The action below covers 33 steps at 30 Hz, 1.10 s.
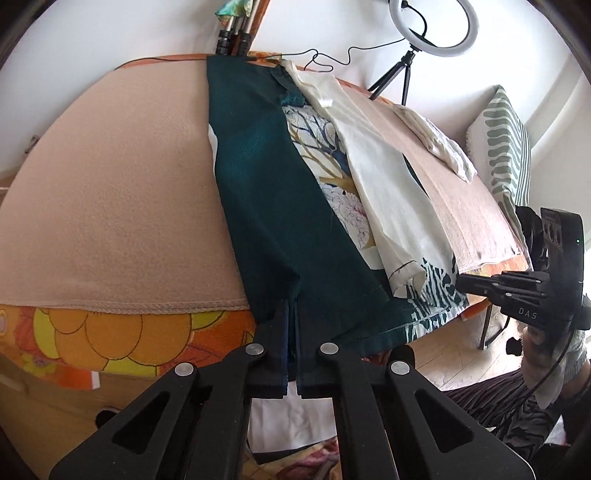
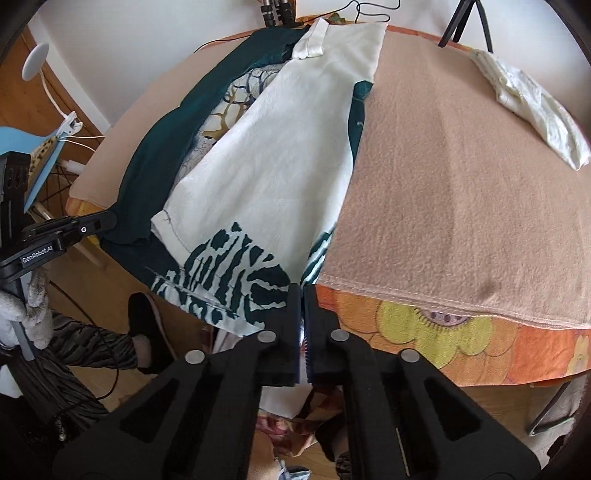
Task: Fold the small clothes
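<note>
A peach fleece blanket point(image 1: 110, 192) covered the bench, and under its stitched hem hung an orange flowered cloth point(image 2: 443, 332). At the far edge stood a ring light point(image 1: 433, 27) on a small black tripod point(image 1: 400, 74), with a black cable point(image 1: 332, 59) trailing along the wall. A green-striped cushion point(image 1: 506, 147) leaned beyond the bench's right end. Below lay a wooden floor point(image 1: 461, 362).

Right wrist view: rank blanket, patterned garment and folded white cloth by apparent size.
1. Blanket
2. Patterned garment
3. Folded white cloth, though it lies farthest away, so it may look smaller than it is.
</note>
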Each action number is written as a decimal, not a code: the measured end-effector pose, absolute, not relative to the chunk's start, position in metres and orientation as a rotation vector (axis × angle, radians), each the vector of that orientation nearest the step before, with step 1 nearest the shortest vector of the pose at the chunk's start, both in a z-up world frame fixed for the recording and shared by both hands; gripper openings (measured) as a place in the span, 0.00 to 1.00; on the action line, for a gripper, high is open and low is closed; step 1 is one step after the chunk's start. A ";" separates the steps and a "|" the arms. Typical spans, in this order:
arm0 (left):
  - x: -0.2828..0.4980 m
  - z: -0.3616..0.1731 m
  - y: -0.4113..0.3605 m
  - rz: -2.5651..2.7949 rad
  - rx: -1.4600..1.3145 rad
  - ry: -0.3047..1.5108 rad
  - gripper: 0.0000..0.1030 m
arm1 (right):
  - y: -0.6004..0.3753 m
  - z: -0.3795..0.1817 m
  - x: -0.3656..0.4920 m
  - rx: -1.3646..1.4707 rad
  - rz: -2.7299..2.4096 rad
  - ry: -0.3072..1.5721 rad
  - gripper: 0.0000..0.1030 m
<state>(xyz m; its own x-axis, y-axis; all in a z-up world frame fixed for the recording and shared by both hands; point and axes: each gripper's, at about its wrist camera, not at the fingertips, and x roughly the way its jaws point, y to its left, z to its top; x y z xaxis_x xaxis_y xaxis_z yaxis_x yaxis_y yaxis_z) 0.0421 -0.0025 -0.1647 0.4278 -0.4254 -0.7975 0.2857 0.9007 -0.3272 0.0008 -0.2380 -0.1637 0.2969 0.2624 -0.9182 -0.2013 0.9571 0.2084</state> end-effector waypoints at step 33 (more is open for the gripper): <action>0.027 -0.160 -0.068 -0.522 0.220 0.940 0.30 | -0.174 -0.134 0.270 0.276 0.464 1.197 0.30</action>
